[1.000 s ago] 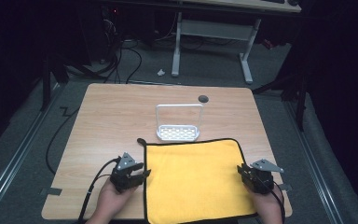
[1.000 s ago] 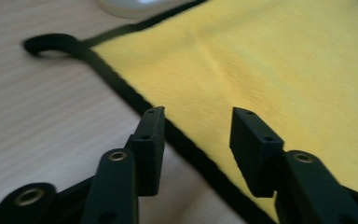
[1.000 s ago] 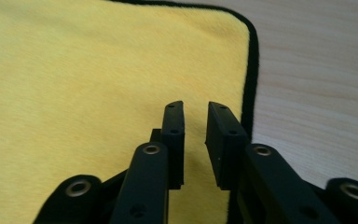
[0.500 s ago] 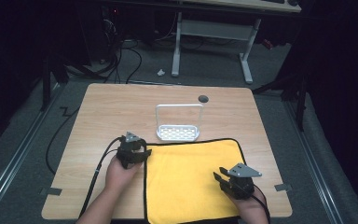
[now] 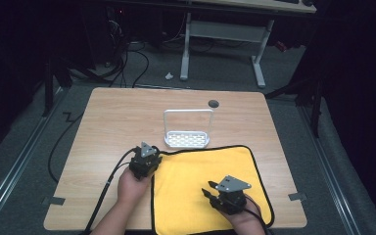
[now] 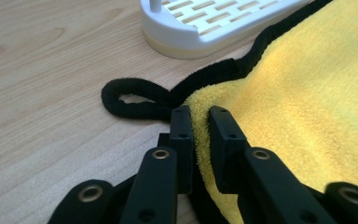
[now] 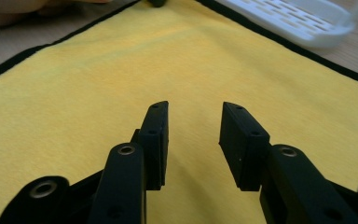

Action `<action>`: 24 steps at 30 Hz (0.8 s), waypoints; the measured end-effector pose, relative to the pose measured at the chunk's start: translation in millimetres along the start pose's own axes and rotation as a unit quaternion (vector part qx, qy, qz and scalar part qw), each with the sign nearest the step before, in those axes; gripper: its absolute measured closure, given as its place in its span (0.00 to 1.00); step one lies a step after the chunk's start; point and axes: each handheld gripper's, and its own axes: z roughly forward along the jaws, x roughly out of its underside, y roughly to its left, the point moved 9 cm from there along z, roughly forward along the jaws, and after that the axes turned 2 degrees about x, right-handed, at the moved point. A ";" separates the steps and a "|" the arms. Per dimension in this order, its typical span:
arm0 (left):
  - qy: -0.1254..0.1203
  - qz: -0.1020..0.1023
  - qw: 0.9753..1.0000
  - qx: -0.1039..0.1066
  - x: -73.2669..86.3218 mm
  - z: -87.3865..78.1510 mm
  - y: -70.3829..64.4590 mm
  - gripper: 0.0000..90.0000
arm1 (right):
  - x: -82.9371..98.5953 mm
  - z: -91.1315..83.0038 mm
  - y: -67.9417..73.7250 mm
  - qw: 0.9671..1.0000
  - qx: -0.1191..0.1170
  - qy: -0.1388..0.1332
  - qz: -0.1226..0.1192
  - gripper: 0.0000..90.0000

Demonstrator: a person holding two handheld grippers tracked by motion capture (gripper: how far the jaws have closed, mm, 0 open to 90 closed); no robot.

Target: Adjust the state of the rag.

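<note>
One yellow cloth (image 5: 203,188) lies flat (loop (image 6: 133,99) pointing left).

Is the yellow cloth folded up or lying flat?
Flat. The yellow cloth lies spread on the table, all black edges showing.

A light wooden table (image 5: 103,122) carries two things. A yellow cloth (image 5: 200,186) with black edging lies flat on it, spread under the right gripper (image 5: 220,196) and reaching to the left gripper (image 5: 147,157), which sits at its far left corner. Just beyond that gripper stands a small white slotted rack (image 5: 187,139), touching the cloth's far edge.
</note>
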 end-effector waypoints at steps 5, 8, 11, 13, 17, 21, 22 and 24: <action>0.000 -0.006 1.000 0.007 0.2 -0.5 0.8 0.89 | -10.1 22.7 36.9 0.999 -0.035 0.017 -0.032 0.63; -0.001 -0.015 1.000 0.011 0.1 -0.6 2.0 0.88 | -17.2 36.1 57.3 0.997 -0.053 0.027 -0.046 0.61; -0.002 -0.022 1.000 0.014 0.1 -0.5 1.9 0.88 | -24.9 50.0 75.5 0.995 -0.077 0.039 -0.053 0.52; -0.003 -0.024 1.000 0.015 0.1 -0.5 1.9 0.88 | -26.8 55.2 79.7 0.994 -0.083 0.046 -0.054 0.50; -0.004 -0.026 1.000 0.016 0.0 -0.6 2.2 0.87 | -32.0 69.7 92.0 0.992 -0.099 0.058 -0.052 0.40; -0.003 -0.026 0.999 0.018 0.1 -0.9 2.5 0.86 | -35.4 81.1 104.2 0.991 -0.085 0.066 -0.079 0.31; -0.003 -0.027 0.999 0.019 0.1 -0.9 2.5 0.86 | -38.7 83.1 111.7 0.990 -0.092 0.065 -0.086 0.33; -0.003 -0.029 0.999 0.020 0.1 -0.9 2.6 0.86 | -40.2 83.8 114.4 0.989 -0.092 0.064 -0.093 0.33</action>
